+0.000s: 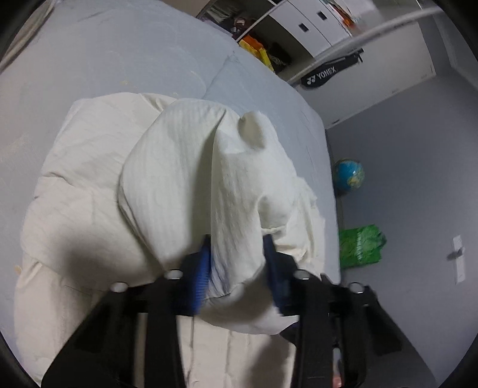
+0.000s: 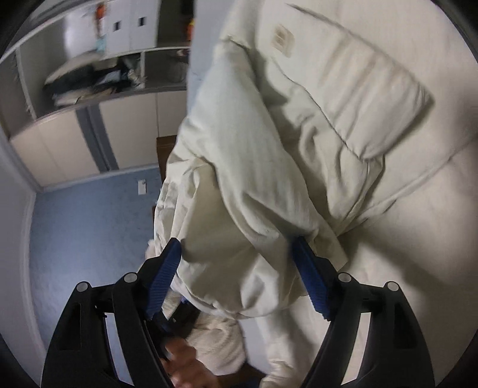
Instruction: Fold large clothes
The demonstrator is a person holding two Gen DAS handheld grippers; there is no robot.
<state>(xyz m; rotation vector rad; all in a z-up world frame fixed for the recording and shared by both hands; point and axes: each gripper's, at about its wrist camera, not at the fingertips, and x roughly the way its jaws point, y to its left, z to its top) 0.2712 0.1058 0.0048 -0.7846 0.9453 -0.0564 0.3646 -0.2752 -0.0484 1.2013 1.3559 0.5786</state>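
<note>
A thick fold of the cream duvet (image 1: pixel 191 167) is pinched by the left gripper (image 1: pixel 237 262); another bunch (image 2: pixel 239 226) is clamped by the right gripper (image 2: pixel 237 253) above the bed (image 1: pixel 119 53).

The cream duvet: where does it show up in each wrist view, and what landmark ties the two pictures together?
Left wrist: the cream duvet fills the centre, piled on the grey bed, a bunched fold between the left gripper fingers.
Right wrist: it fills the centre and right, a bunched fold between the right gripper fingers.
Shared landmark: the white cabinet doors with dark square handles.
</note>
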